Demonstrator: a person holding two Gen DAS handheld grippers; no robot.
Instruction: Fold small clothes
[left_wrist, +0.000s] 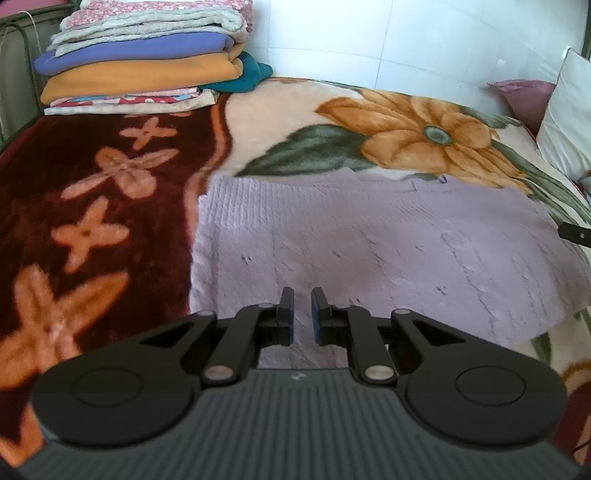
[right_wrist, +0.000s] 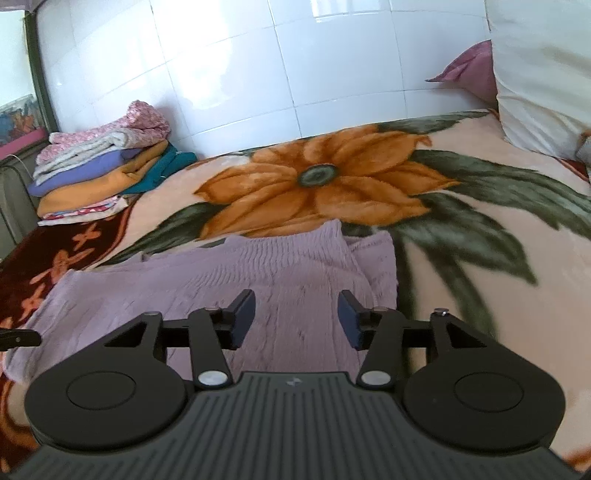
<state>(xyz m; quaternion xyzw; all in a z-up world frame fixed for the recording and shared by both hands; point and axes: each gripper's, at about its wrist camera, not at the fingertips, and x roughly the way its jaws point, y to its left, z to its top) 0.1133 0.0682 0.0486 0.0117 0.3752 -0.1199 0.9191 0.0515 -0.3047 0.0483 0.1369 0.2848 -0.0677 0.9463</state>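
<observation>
A lilac knitted garment (left_wrist: 369, 240) lies flat on the flowered blanket (left_wrist: 406, 125), with a fold along its far edge. My left gripper (left_wrist: 303, 306) hovers over the garment's near part; its jaws are almost together and nothing is between them. In the right wrist view the same garment (right_wrist: 221, 280) shows a ribbed part folded over at its far right. My right gripper (right_wrist: 297, 314) stands open above it, with only cloth showing below the gap. One black tip of the other gripper (right_wrist: 18, 338) shows at the left edge.
A stack of folded clothes and blankets (left_wrist: 147, 62) sits at the far left corner of the bed against the white tiled wall (right_wrist: 258, 55). A white pillow (right_wrist: 539, 74) and a mauve cushion (right_wrist: 472, 70) lie at the far right. The dark red blanket part (left_wrist: 92, 184) is left of the garment.
</observation>
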